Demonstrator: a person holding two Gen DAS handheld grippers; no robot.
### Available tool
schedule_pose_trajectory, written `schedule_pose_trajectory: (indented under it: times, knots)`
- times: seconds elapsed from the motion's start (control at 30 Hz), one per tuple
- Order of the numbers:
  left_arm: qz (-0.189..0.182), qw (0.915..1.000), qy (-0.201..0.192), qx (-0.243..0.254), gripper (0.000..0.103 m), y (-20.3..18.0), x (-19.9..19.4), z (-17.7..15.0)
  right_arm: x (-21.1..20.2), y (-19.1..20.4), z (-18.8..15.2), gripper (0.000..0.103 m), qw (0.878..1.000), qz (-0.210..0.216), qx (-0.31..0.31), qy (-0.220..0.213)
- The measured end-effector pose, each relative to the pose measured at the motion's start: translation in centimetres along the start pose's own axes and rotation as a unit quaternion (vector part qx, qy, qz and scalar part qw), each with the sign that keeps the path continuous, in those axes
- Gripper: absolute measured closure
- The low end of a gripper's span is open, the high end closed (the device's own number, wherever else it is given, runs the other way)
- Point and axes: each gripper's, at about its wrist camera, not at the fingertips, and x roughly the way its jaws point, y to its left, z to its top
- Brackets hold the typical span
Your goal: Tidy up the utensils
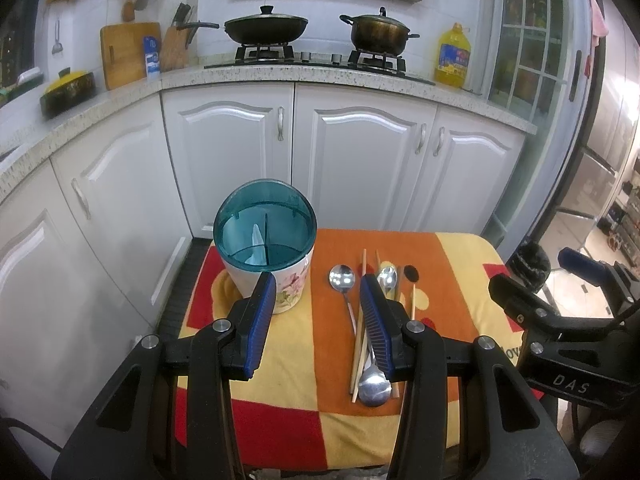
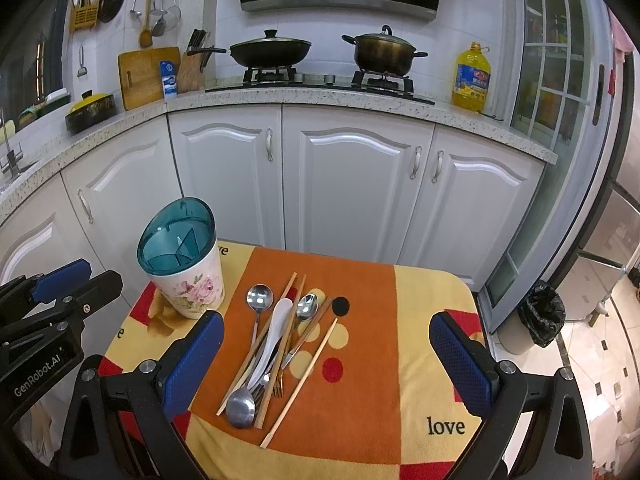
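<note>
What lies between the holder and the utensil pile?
Only bare cloth separates the holder from the utensil pile, clearest in the right wrist view.

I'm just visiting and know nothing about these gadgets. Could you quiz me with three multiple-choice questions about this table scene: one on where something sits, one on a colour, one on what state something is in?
1. Where does the utensil holder stand relative to the pile of utensils?
A. to its left
B. to its right
C. on top of it

2. What colour is the holder's transparent insert?
A. red
B. teal
C. yellow

3. How is the right gripper?
A. shut on a spoon
B. shut on a chopstick
C. open and holding nothing

Answers: 1 A, the right wrist view shows the holder left of the pile. 2 B, its rim and dividers are teal. 3 C, its blue pads stand wide apart above the cloth.
</note>
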Motion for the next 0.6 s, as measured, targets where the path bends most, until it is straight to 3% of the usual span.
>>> schedule_pose_trajectory:
  times: [0.6]
  knots:
    - [-0.013,0.9988,0.043,-0.019,0.060,0.9,2.8,-0.5,3.1,-1.8,-0.7,0.000,1.000,0.010,0.005,0.027]
